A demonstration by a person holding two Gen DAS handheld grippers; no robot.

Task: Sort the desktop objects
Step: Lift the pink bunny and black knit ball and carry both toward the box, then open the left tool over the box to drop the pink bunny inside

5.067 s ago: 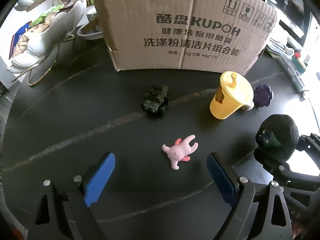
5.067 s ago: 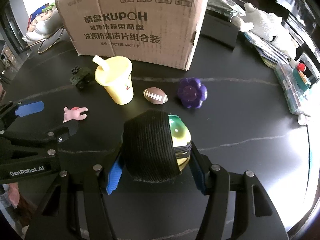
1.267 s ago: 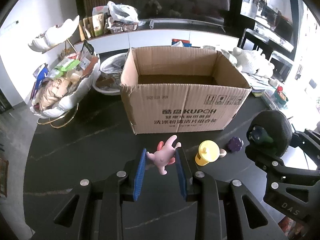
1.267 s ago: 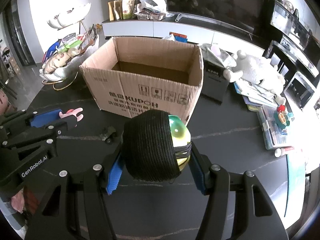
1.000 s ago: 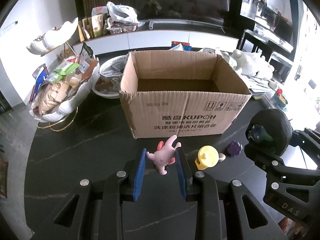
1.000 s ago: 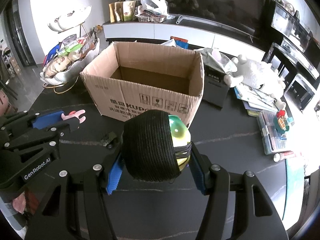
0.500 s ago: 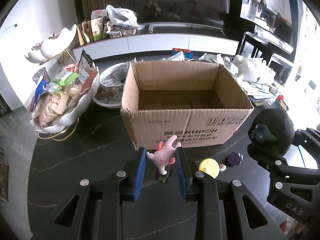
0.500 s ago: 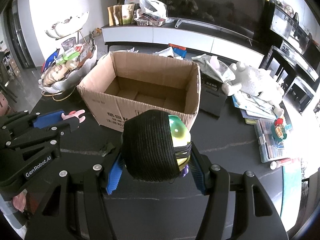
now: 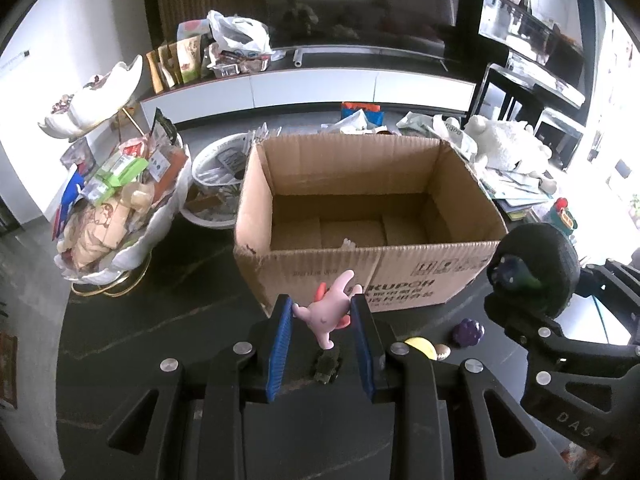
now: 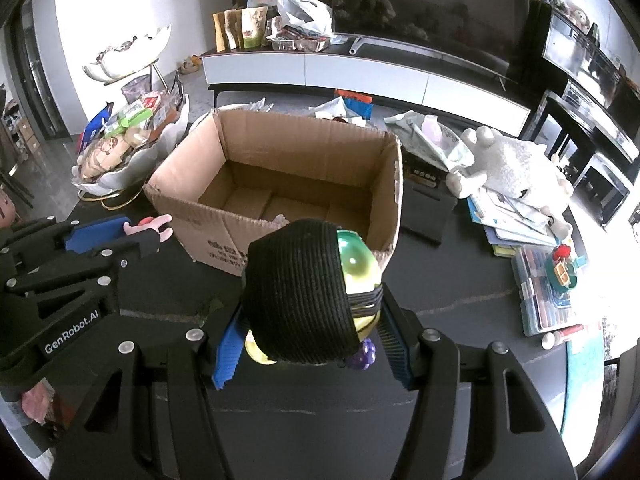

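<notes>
Raised, left gripper (image 9: pixel 322 312) clamps pink toy (image 9: pixel 326 310) before box (image 9: pixel 368 216).

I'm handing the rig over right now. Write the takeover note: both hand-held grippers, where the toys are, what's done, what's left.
Left hand-held gripper: shut on the pink toy figure, held up just short of the cardboard box.
Right hand-held gripper: shut on the green ball in a black knit cap, also short of the near wall.
Box: open; a small pale thing lies by its near wall.
On the table: green toy truck, yellow cup, small football, purple flower toy.
Left: drop both held toys in, then likely those four.
</notes>
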